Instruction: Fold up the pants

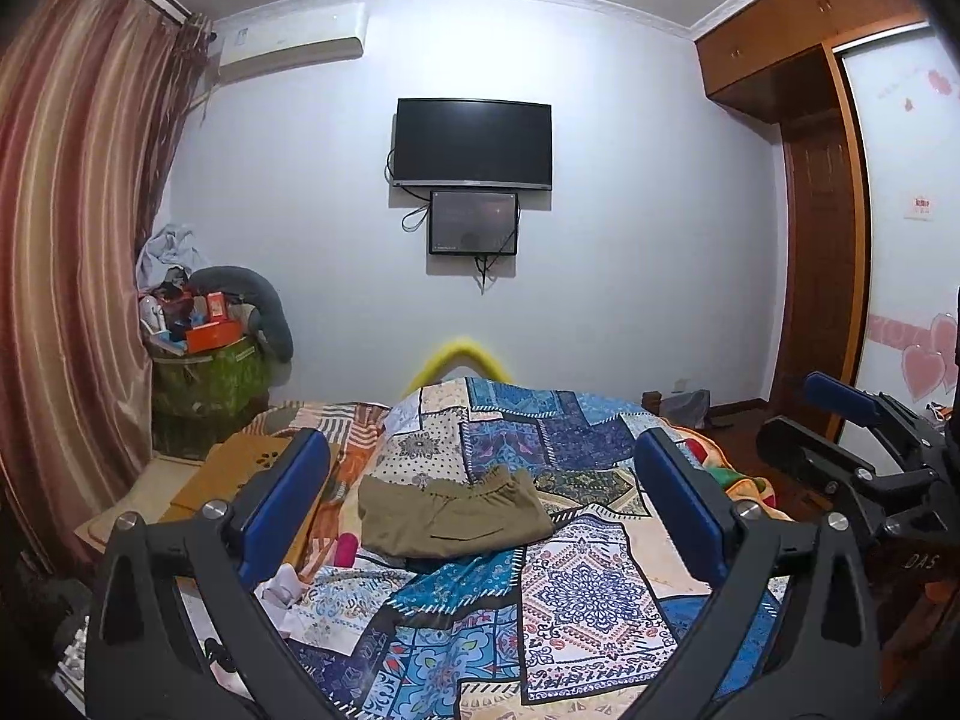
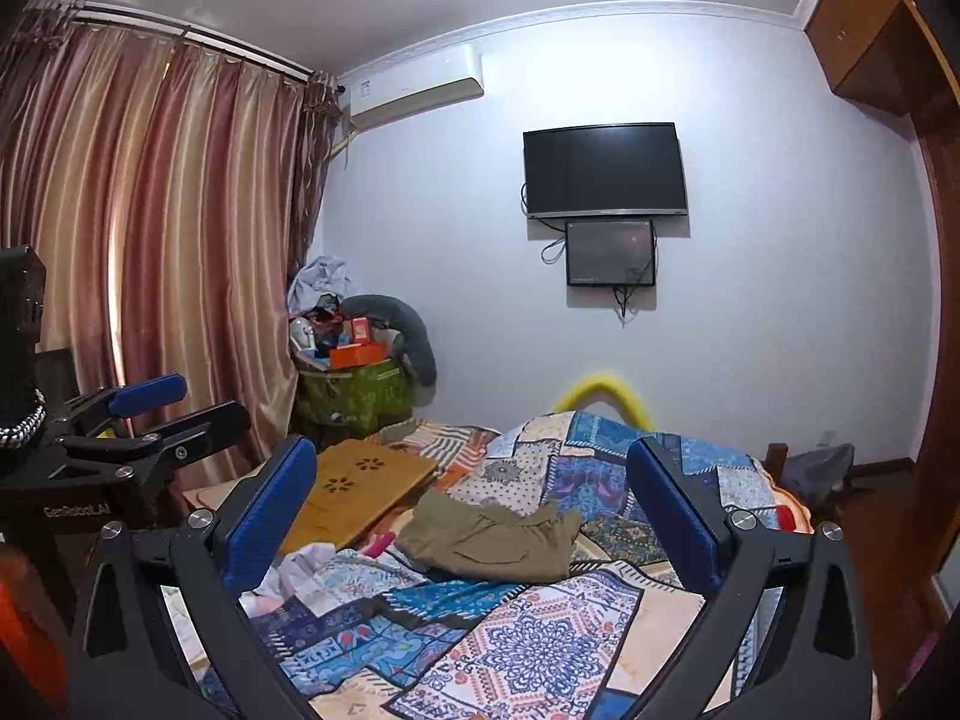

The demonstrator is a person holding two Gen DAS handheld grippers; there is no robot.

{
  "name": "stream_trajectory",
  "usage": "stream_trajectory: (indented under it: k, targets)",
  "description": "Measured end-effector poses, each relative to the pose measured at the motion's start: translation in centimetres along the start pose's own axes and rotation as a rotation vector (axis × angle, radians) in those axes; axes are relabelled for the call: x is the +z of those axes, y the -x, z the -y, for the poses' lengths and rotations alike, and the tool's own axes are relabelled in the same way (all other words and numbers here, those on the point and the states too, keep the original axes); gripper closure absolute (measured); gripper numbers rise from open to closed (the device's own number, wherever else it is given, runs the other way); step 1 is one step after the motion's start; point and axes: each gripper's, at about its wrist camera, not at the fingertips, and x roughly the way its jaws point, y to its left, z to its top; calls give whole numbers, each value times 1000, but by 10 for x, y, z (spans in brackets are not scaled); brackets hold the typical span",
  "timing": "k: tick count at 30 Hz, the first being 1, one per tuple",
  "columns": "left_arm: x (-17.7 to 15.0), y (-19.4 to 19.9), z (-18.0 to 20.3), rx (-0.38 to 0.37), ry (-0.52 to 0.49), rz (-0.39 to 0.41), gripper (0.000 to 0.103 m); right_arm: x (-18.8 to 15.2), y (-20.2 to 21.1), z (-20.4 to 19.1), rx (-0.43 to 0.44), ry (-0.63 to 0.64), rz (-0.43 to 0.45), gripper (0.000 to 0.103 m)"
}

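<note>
Lying folded on the quilt (image 1: pixel 576 588), the pants (image 1: pixel 450 516) sit beyond both grippers' wide, empty jaws.

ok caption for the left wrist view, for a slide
Open left tool held above folded khaki pants on a patchwork quilt.

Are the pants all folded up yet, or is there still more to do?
Looks nearly done: the olive pants lie in a compact folded bundle on the patchwork quilt. Nothing is in hand; the left gripper and right gripper are both open, held back from the pants and not touching them. What may be left is neatening the rumpled waistband edge at the far side.
</note>
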Motion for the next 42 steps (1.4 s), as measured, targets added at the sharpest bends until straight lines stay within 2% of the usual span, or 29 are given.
stream_trajectory:
  k: [25, 42]
  targets:
    - [-12, -19, 2, 4, -2, -42, 0, -5, 1, 7, -3, -38, -49, 0]
    - [-14, -22, 5, -6, 6, -54, 0, -4, 3, 9, -10, -38, -51, 0]
